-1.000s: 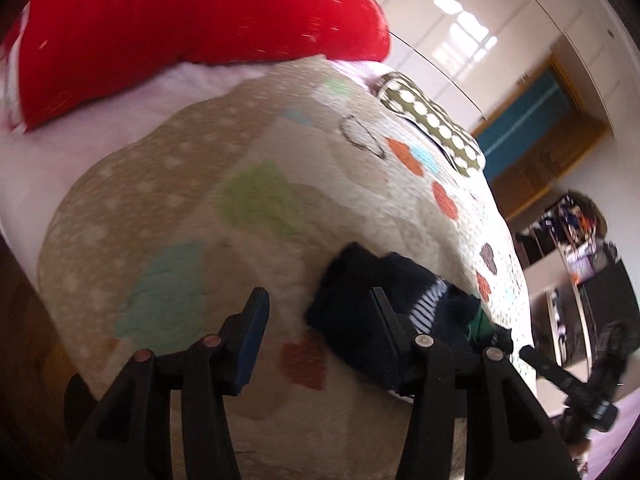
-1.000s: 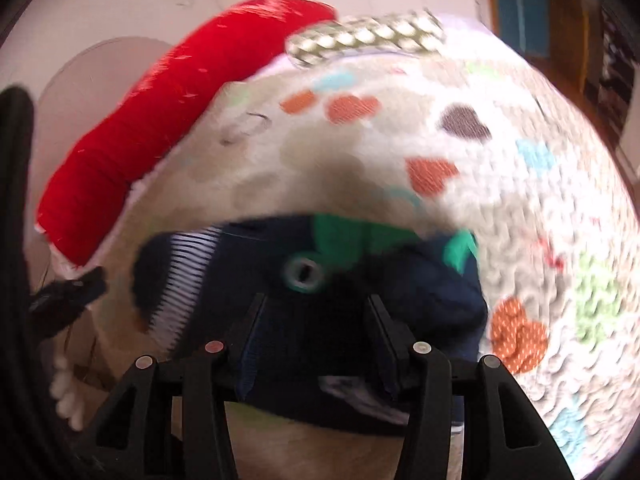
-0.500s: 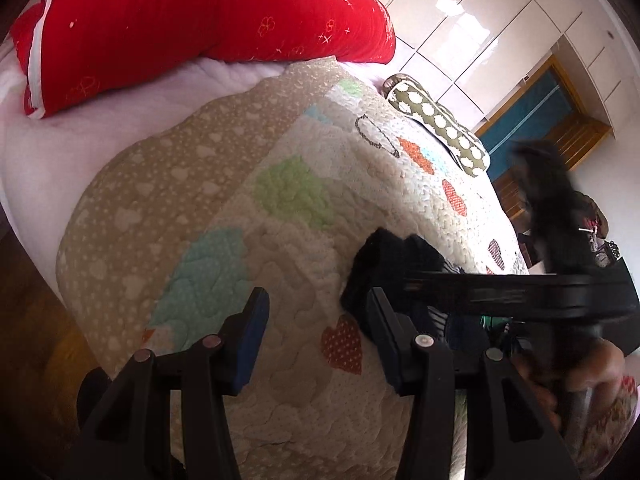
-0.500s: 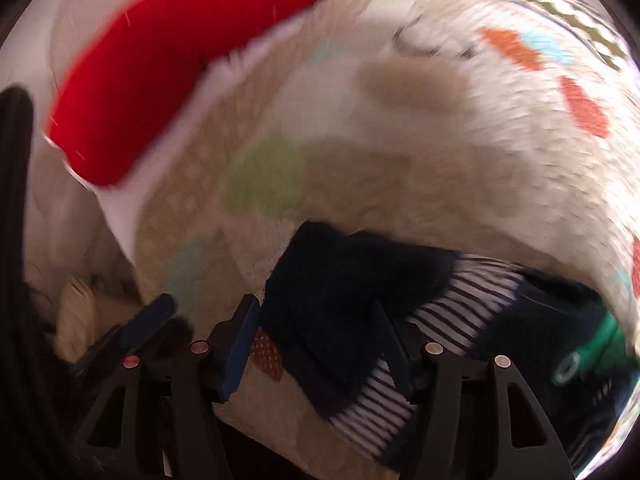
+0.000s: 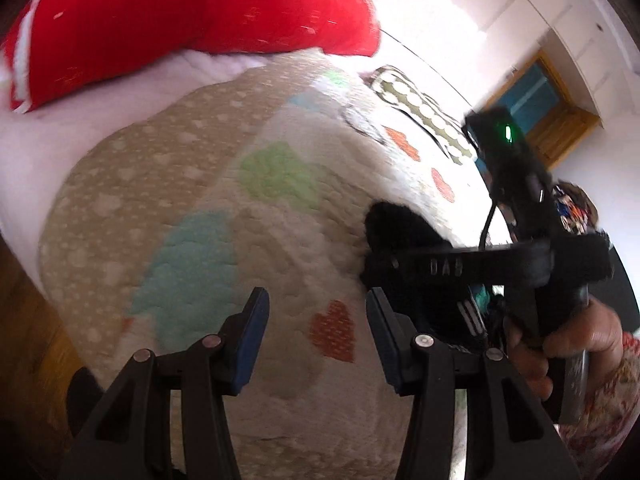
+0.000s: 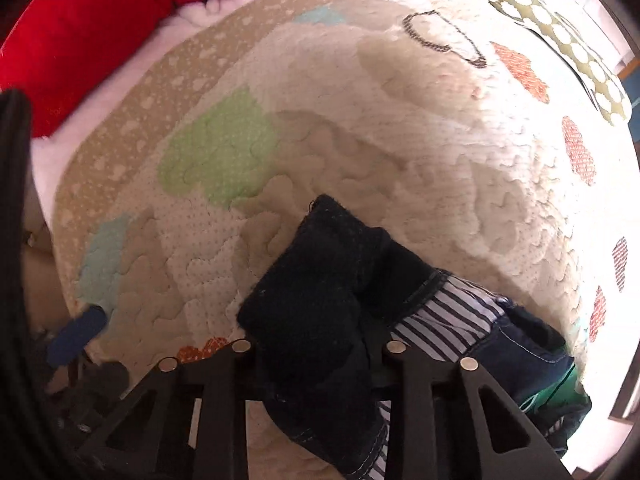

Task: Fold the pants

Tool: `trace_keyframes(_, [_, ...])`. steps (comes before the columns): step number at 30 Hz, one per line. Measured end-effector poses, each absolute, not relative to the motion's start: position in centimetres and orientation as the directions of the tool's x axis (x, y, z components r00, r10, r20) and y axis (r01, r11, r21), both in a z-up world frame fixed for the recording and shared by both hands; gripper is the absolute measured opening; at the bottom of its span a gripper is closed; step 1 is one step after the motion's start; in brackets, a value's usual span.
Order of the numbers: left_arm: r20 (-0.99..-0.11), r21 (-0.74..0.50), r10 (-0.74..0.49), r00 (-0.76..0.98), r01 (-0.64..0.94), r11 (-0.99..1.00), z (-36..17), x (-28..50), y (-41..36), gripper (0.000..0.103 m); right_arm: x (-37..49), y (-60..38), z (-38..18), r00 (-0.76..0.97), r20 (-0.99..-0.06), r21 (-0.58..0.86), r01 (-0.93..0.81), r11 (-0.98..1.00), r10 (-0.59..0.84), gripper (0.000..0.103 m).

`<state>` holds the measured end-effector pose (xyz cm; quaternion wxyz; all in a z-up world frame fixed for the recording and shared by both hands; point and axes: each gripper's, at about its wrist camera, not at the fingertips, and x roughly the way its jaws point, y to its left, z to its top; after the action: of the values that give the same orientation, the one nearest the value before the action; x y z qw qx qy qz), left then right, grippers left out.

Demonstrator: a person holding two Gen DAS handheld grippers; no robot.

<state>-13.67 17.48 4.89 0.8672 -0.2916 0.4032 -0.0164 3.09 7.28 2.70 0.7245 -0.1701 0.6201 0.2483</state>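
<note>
Dark navy pants [image 6: 320,300] lying bunched on a quilted bed, one hand-held gripper pinching them.

The right hand-held gripper [image 6: 316,350] is clamping a fold of the pants; its fingertips are hidden under the cloth. A striped lining is showing beside the fold, and a green patch at the frame edge is cut off. The pants are lying on the quilt [image 6: 360,140], on the side away from the red pillow [image 6: 80,32]. The left hand-held gripper [image 5: 316,336] is hovering with fingers spread above a red heart patch, gripping nothing. From its camera, the right tool is blurred, covering most of the pants [image 5: 400,228].
</note>
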Motion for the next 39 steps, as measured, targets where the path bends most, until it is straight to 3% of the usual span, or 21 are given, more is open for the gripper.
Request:
trace_keyframes(4, [-0.66,-0.517,-0.324,0.678,-0.097,0.85,5.2,-12.9,14.1,0.064,3.8,4.4,4.3,0.068,-0.963,0.188,-0.524,0.831,0.261,0.03])
trace_keyframes(9, [-0.638,-0.512,-0.392,0.662,0.015,0.859,5.2,-11.0,9.7,0.065,4.2,0.9,6.6,0.071,-0.919,0.318,-0.447,0.836,0.388,0.03])
trace_keyframes(10, [-0.635,-0.523,-0.424,0.646,0.044,0.851,5.1,-10.3,8.7,0.055,4.1,-0.1,7.0,0.079,-0.908,0.341,-0.434,0.834,0.412,0.03])
trace_keyframes(11, [-0.634,-0.53,-0.442,0.635,0.059,0.846,5.2,-9.9,8.0,0.03,3.9,-0.1,7.5,0.089,-0.897,0.36,-0.421,0.832,0.433,0.03])
trace_keyframes(13, [-0.629,-0.55,-0.485,0.607,0.092,0.83,5.5,-9.0,6.8,0.011,3.5,-1.7,8.5,0.115,-0.871,0.402,-0.394,0.827,0.478,0.03])
trace_keyframes(21, [-0.607,-0.499,-0.526,0.596,0.229,0.836,9.7,-9.2,0.7,0.011,2.1,-10.1,11.3,0.235,-0.757,0.544,-0.291,0.787,0.61,0.031])
trace_keyframes(31, [-0.672,-0.449,-0.547,0.499,0.312,0.837,9.7,-8.1,-5.7,0.011,-0.5,-19.3,10.4,0.339,-0.689,0.616,-0.192,0.764,0.64,0.035])
trace_keyframes(37, [-0.676,-0.442,-0.569,0.468,0.361,0.821,10.0,-8.5,-7.0,0.016,-1.8,-25.7,8.9,0.44,-0.714,0.589,-0.042,0.807,0.544,0.056])
trace_keyframes(39, [-0.67,-0.432,-0.563,0.485,0.362,0.826,10.7,-9.0,-6.6,0.022,-2.5,-28.4,9.2,0.496,-0.715,0.577,0.022,0.816,0.493,0.056])
